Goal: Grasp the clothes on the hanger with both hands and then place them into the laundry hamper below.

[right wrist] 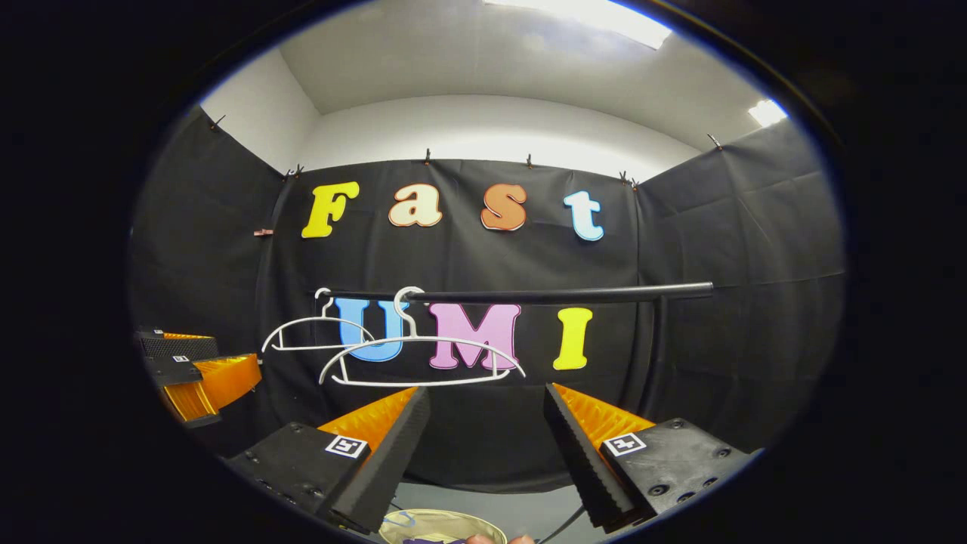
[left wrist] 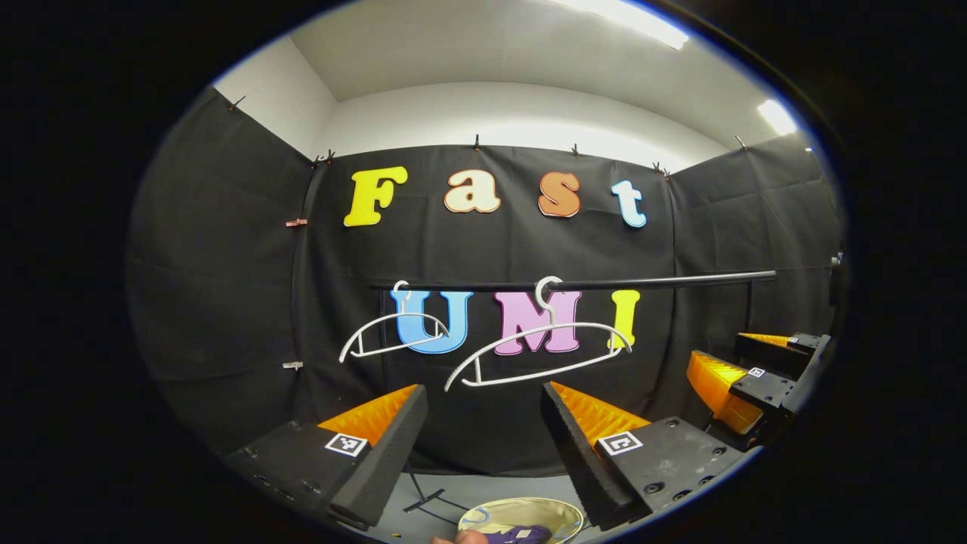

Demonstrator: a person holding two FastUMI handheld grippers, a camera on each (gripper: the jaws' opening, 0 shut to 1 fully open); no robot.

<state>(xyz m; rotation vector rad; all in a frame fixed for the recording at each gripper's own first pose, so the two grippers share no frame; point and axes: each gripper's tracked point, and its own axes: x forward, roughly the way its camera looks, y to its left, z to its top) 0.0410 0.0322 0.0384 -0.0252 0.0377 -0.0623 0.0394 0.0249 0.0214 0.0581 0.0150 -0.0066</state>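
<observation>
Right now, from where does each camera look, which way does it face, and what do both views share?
Left gripper view: rides on the left gripper, faces the rail with two bare hangers; its own open fingers show, and the right gripper at right.
Right gripper view: rides on the right gripper, faces the same rail; its own open fingers show, the left gripper at left.
Shared: rail, both hangers, the hamper below, holding purple cloth.

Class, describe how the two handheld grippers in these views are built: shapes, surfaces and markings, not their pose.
Left gripper and right gripper match: two wedge-shaped fingers with ribbed inner faces, each on a flat block with screw holes and a square black-and-white marker tag. No cables are visible on them.
</observation>
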